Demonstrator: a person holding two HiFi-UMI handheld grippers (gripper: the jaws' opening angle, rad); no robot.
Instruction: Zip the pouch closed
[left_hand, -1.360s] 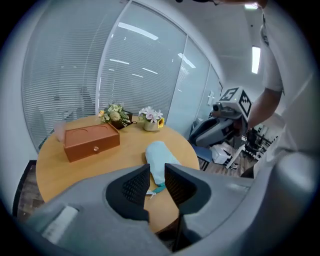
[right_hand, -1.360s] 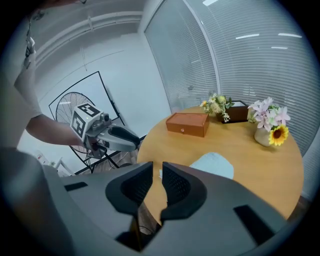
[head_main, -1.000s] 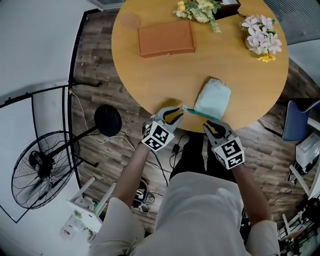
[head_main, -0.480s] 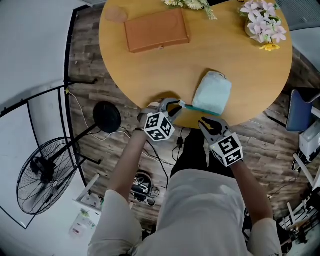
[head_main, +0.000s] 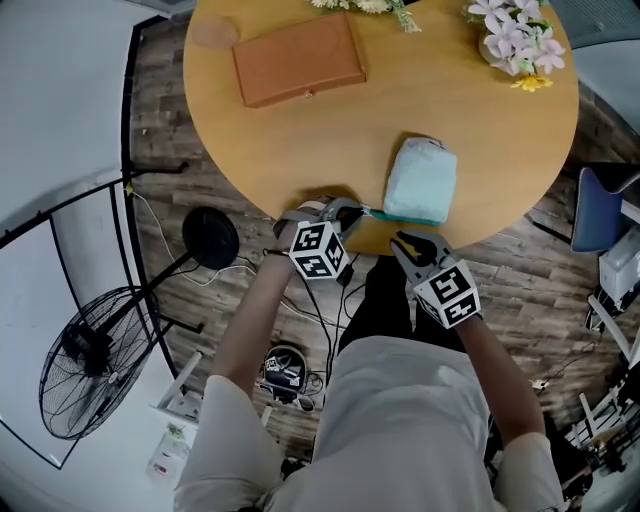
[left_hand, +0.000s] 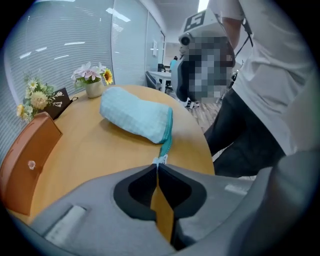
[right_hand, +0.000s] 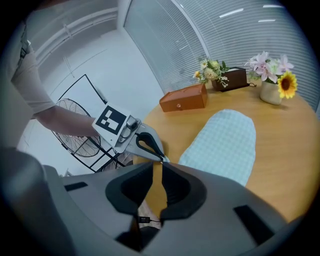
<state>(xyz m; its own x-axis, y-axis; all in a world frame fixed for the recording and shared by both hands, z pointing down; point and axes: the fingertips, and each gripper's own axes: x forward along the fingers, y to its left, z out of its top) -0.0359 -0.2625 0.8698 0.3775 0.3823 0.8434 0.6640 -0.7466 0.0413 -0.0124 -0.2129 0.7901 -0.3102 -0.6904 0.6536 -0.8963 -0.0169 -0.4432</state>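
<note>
Head view: pouch (head_main: 420, 180) lying flat on the round table (head_main: 400, 90), close to the near rim, teal zipper (head_main: 405, 217) along the side facing the person.
Left tool (head_main: 345, 213): at the pouch's left zipper end, jaws clenched on the small white zipper tab (left_hand: 160, 160).
Right tool (head_main: 408, 245): just beside the pouch's right zipper end, jaws a narrow slit apart, nothing seen between them.
Brown box (head_main: 298, 58): well beyond the pouch, to its left.
Flowers (head_main: 512, 35): beyond the pouch, to its right.
</note>
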